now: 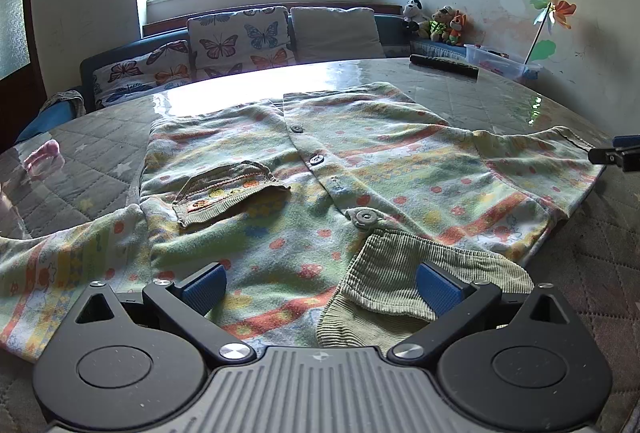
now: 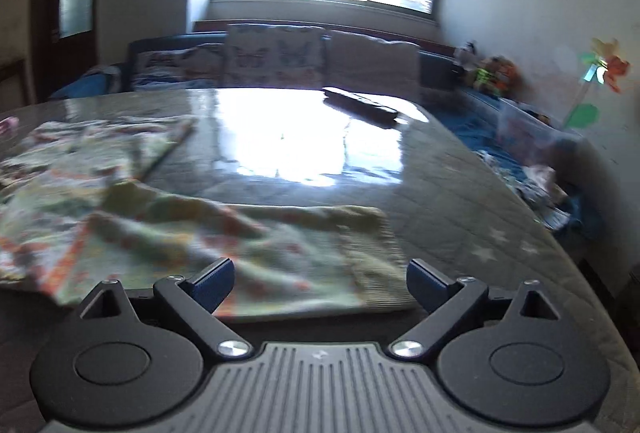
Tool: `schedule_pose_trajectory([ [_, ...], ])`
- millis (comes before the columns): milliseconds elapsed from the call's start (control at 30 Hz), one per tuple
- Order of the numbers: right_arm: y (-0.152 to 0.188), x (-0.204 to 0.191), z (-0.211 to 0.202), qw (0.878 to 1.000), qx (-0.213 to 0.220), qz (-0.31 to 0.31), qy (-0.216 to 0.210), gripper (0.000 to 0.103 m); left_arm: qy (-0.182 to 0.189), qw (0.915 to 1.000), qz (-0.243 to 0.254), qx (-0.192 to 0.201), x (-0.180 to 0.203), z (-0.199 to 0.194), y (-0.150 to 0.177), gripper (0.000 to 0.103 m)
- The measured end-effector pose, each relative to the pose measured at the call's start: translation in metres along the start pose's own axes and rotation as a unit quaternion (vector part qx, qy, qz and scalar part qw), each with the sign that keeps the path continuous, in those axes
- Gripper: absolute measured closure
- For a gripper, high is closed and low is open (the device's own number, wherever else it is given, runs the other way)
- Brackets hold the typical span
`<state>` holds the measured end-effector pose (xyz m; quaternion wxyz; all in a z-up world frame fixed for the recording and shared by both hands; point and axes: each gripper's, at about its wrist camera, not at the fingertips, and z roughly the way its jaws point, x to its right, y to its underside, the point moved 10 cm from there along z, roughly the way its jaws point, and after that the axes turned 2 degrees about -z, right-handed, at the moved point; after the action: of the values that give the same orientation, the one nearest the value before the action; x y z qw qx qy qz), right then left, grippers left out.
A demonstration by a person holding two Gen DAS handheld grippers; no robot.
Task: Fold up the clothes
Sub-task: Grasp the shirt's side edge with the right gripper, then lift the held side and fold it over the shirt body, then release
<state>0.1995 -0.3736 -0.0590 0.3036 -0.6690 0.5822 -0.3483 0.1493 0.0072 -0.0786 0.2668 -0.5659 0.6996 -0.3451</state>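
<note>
A child's button-front top (image 1: 320,161) in green, yellow and orange print lies spread flat on the table (image 1: 500,105), with a corduroy pocket (image 1: 228,193) and corduroy collar (image 1: 400,273). My left gripper (image 1: 318,277) hovers open over the collar end, nothing pressed between its blue pads. The top's one sleeve (image 1: 540,161) reaches right, the other (image 1: 60,265) left. In the blurred right wrist view my right gripper (image 2: 320,269) stands open just above the right sleeve (image 2: 280,245), near its ribbed cuff (image 2: 372,257). One of its fingers (image 1: 612,155) shows at the left wrist view's right edge.
A dark remote control (image 1: 444,65) and a clear plastic box (image 1: 500,61) sit at the table's far right. A pink cloth (image 1: 44,157) lies at the left edge. Behind the table stands a sofa with butterfly cushions (image 1: 240,41); the table edge (image 2: 560,253) curves close on the right.
</note>
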Motion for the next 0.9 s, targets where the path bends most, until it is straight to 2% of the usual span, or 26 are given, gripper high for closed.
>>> schedule_pose_trajectory([
  [200, 0.010, 0.030, 0.022, 0.998, -0.025, 0.049, 0.009, 0.021, 0.000, 1.0000, 0.000, -0.001, 0.000, 0.000, 0.000, 0.000],
  [400, 0.013, 0.035, 0.022, 0.997, -0.027, 0.068, -0.003, 0.042, 0.000, 1.0000, 0.000, -0.001, 0.000, 0.000, 0.001, 0.000],
  [500, 0.012, 0.036, 0.020, 0.997, -0.031, 0.071, -0.004, 0.059, -0.006, 1.0000, 0.003, -0.001, 0.000, -0.002, -0.001, 0.000],
  [567, 0.009, 0.034, 0.019, 0.997, -0.033, 0.073, -0.008, 0.077, -0.018, 0.9998, 0.008, 0.001, 0.001, -0.005, -0.004, 0.000],
  [633, 0.005, 0.033, 0.016, 0.997, -0.030, 0.075, -0.010, 0.087, -0.021, 0.9996, 0.011, 0.014, 0.003, -0.012, -0.012, 0.000],
  [767, -0.007, 0.027, 0.005, 0.997, -0.013, 0.076, -0.020, 0.092, -0.020, 0.9991, 0.018, 0.033, 0.012, -0.022, -0.029, 0.000],
  [900, -0.027, 0.010, -0.014, 0.994, 0.014, 0.086, -0.068, 0.093, -0.012, 0.9986, 0.035, 0.037, 0.030, -0.020, -0.036, 0.000],
])
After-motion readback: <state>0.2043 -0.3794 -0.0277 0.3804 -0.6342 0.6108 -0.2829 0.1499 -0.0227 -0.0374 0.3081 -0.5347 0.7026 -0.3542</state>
